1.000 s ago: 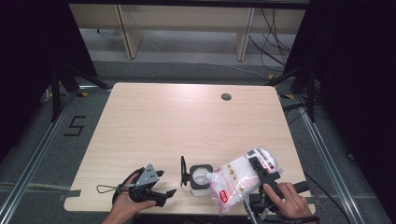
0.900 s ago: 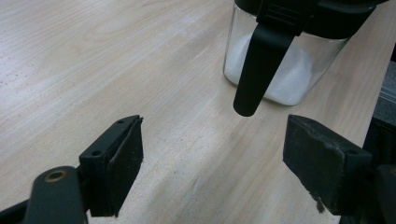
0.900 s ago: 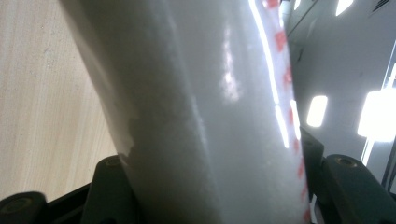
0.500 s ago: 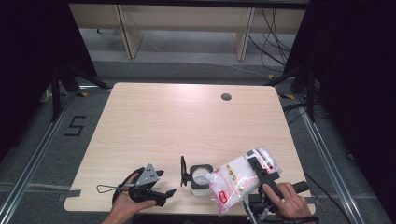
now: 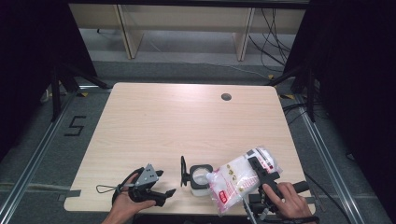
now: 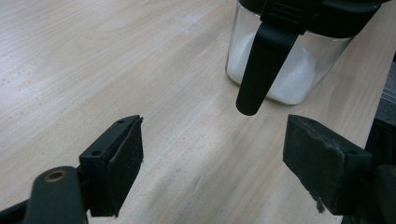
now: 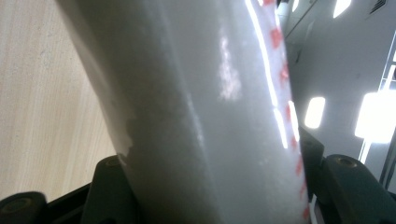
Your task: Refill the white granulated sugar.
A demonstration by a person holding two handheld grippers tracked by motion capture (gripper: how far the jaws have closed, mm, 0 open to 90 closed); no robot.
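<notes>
A small glass jar part full of white grains stands near the table's front edge, its black lid flipped up on its left. A clear plastic bag of white grains with red print leans toward the jar from the right. My right gripper is shut on the bag, and its jaws press the bag from both sides. My left gripper lies open left of the jar, nothing between its jaws. In the left gripper view the jar and its hanging black clasp sit just beyond the open left gripper.
The light wooden table has a round cable hole at the back right. Dark floor, metal rails and a shelf frame surround it. A thin cord loop trails from the left gripper.
</notes>
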